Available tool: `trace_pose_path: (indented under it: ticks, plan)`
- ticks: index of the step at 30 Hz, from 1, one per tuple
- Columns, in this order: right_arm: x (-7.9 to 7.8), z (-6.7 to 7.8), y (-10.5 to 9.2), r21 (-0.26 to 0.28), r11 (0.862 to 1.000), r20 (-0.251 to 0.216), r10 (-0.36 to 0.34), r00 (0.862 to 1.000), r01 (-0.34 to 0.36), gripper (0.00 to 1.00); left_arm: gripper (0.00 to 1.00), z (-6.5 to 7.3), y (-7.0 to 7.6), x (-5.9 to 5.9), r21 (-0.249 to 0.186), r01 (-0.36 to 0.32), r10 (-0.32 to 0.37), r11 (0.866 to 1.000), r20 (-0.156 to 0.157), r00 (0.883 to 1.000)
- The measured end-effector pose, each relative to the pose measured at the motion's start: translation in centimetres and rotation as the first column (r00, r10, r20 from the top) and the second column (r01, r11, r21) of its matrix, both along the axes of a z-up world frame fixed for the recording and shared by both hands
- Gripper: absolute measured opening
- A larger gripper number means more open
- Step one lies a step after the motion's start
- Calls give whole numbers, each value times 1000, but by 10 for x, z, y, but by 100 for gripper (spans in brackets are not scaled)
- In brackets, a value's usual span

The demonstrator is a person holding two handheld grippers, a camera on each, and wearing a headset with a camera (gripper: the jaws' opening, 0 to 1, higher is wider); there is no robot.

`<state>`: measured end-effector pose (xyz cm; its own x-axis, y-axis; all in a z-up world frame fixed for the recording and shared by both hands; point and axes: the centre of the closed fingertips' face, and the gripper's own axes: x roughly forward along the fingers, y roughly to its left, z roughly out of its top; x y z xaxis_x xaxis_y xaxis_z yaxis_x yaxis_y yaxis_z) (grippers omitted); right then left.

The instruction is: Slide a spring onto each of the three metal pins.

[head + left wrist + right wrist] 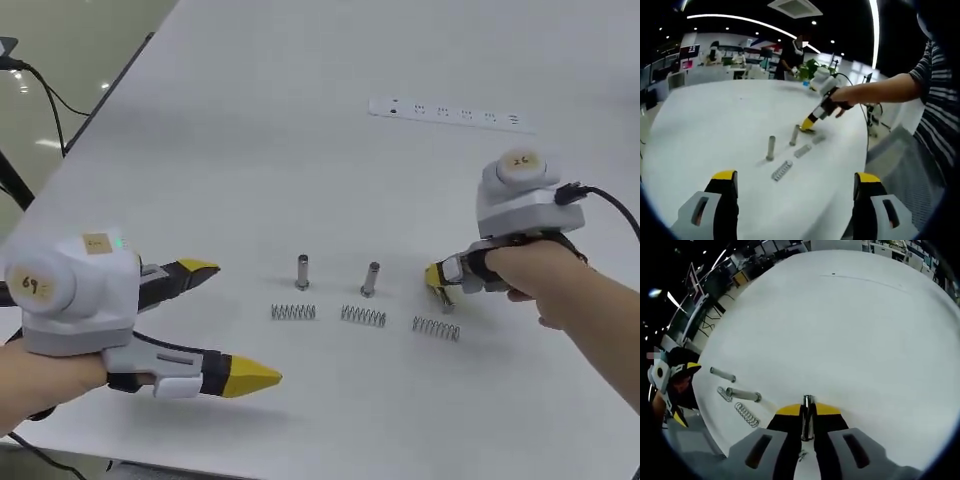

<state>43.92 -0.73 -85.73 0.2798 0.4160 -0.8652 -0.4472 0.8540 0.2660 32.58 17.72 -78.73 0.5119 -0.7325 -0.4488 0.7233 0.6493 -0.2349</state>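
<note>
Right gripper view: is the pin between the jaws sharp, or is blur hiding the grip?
Right gripper view: pin sharp, clamped by the right gripper; fisheye curves the table edge. Head view: left gripper housing slightly soft, springs crisp.

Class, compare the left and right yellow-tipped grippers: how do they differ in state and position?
The left yellow-tipped gripper has its fingers spread wide, holding nothing; the right yellow-tipped gripper is shut on a short metal pin. The left is beyond the coil-spring row's left end, the right at its right end. Both are hand-held.
</note>
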Motion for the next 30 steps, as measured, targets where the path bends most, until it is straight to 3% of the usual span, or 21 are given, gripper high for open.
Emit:
trace_pose_path:
  ticks: [5,7,8,9,13,25,27,30]
  plan:
    - [-5,2,3,4,998,53,69,996,-69,4,93,0,2,1,0,-6,6,1000,1,1000]
    - [-7,2,2,9,998,56,63,996,-64,4,93,0,2,1,0,-8,8,1000,1,1000]
    - [-6,3,3,21,997,83,77,994,-79,4,93,0,2,1,1,-7,7,1000,1,1000]
    - [-8,2,1,17,997,70,71,995,-72,4,93,0,1,1,1,-7,7,1000,2,1000]
    - [-9,4,3,35,995,105,92,990,-96,4,93,1,0,2,-2,-10,10,1000,4,1000]
    - [-11,8,4,70,991,145,104,984,-115,4,93,1,2,1,0,-15,15,1000,4,1000]
    - [-11,11,6,94,988,160,103,982,-119,4,93,2,3,2,1,-19,19,1000,6,1000]
    - [-10,13,6,89,987,186,116,976,-134,4,93,3,4,4,1,-21,21,1000,10,1000]
